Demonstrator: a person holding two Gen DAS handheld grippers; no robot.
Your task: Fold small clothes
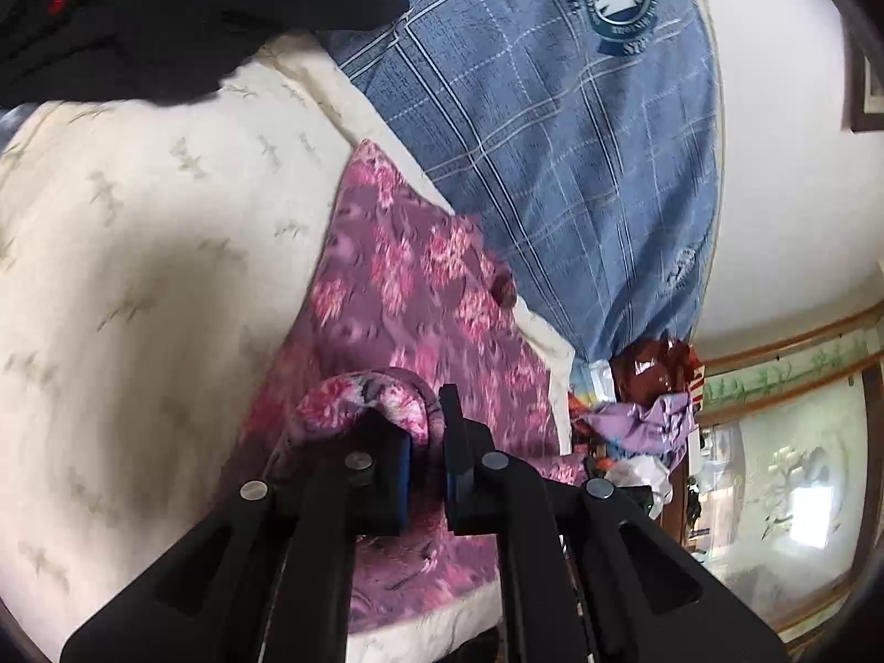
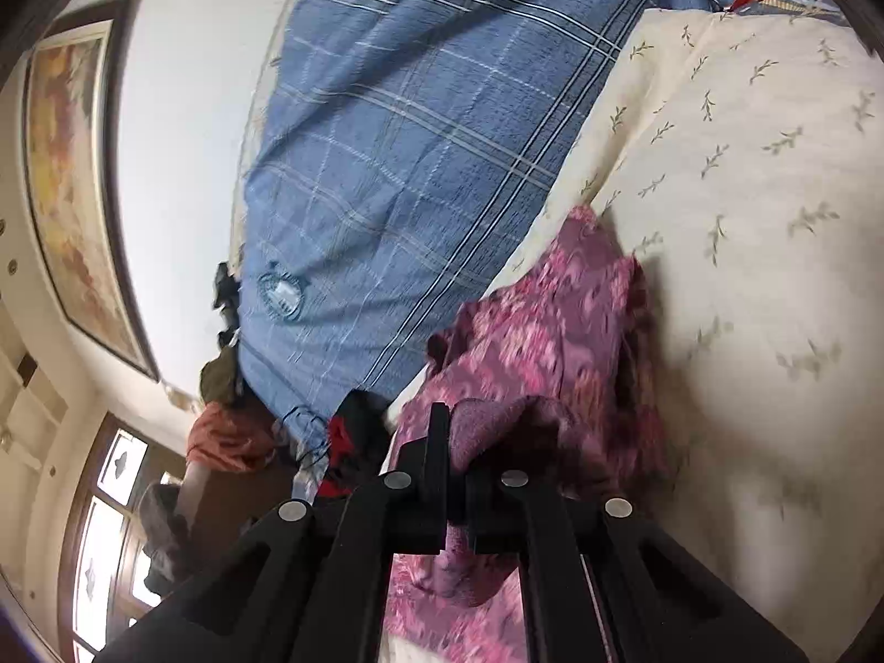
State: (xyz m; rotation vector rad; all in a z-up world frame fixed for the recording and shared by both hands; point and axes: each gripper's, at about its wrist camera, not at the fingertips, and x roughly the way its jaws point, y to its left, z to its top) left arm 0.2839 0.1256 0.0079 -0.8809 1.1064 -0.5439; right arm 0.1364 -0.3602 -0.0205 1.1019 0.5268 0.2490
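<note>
A small purple garment with pink flowers (image 1: 409, 287) lies on a cream bedsheet with a leaf print (image 1: 138, 254). My left gripper (image 1: 428, 431) is shut on a bunched edge of the garment, which folds over the left finger. In the right wrist view the same garment (image 2: 558, 320) lies on the cream sheet (image 2: 746, 221). My right gripper (image 2: 458, 442) is shut on another bunched edge of it, and cloth hangs down between the fingers. The rest of the garment is blurred.
A blue plaid cloth with a round crest (image 1: 552, 138) lies beside the garment, also in the right wrist view (image 2: 398, 166). A black and red garment (image 1: 138, 11) lies at the top left. Crumpled clothes (image 1: 646, 403) pile at the bed's end. A framed picture (image 2: 72, 188) hangs on the wall.
</note>
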